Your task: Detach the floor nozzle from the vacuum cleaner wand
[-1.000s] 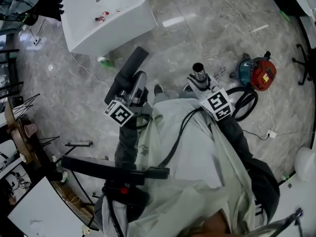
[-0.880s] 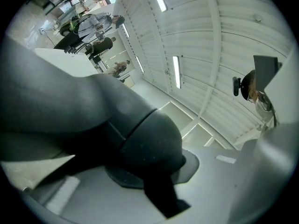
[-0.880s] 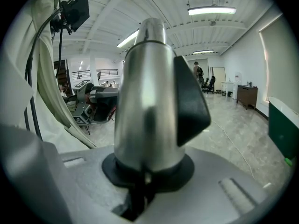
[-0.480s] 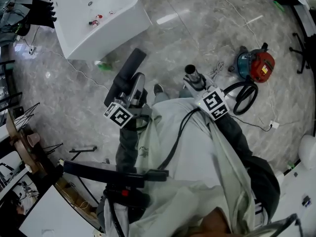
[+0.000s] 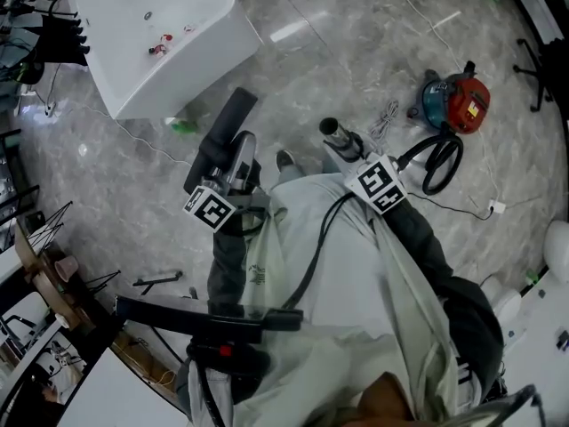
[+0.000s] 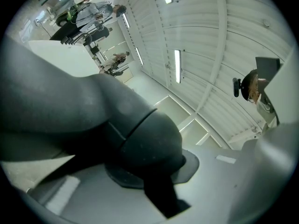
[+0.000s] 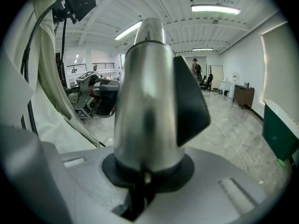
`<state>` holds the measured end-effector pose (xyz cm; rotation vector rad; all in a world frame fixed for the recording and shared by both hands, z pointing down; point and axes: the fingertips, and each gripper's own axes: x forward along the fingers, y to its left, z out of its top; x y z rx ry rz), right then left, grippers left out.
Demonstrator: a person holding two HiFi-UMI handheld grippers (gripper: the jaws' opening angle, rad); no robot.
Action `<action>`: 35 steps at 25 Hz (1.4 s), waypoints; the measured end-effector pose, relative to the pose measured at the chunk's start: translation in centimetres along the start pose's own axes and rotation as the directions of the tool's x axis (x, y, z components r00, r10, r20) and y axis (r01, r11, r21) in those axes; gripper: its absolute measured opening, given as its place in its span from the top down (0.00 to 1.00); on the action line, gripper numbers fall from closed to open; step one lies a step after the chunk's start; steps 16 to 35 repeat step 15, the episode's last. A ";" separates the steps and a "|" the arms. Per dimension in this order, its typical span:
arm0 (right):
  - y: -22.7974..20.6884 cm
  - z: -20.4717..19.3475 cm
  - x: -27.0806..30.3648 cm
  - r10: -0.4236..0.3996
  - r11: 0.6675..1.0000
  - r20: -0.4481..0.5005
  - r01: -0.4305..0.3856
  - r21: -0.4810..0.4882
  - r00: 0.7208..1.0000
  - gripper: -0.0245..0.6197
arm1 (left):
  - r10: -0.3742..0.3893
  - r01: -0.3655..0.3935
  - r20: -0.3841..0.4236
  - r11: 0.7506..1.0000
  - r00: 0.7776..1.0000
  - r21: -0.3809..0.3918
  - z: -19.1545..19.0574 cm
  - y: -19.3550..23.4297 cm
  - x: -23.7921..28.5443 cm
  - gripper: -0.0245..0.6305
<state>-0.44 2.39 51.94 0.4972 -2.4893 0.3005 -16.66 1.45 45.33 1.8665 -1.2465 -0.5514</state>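
The left tongs point(image 5: 235, 158) are pinching the floor nozzle point(image 5: 224, 130). The left gripper view is showing the nozzle's fat dark neck sitting right between the two jaws, and it is filling most of that view. In the head view the long dark nozzle is sticking out past the tips of the left tongs, up in the air and not on the floor.

The right tongs point(image 5: 353, 149) are pinching the wand point(image 5: 336, 134). In the right gripper view the shiny silver tube is standing between the jaws, with a black clip point(image 7: 189, 104) on its right side. The open end of the tube is poking out past the tips of the right tongs.

The nozzle and the wand are not touching. The nozzle is staying off to the left of the right tongs, with bare floor showing between the two.

A red and blue-green machine point(image 5: 453, 103) is sitting on the floor well past the right tongs, off to their right. A black hose point(image 5: 440, 163) is lying in a loop just to the right of the right tongs. A white table point(image 5: 156, 38) is standing well beyond the left tongs.
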 end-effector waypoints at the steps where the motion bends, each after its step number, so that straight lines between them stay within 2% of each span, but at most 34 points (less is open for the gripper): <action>1: 0.1 -0.1 0.0 -0.001 1.000 -0.001 0.001 -0.001 1.000 0.89 | -0.001 0.001 -0.001 1.000 1.000 0.001 0.0 0.0 0.0 0.85; 35: 1.1 -0.3 1.0 0.002 1.000 -0.007 -0.002 -0.006 1.000 0.89 | -0.003 0.003 -0.006 1.000 1.000 -0.005 0.1 0.9 -1.0 0.85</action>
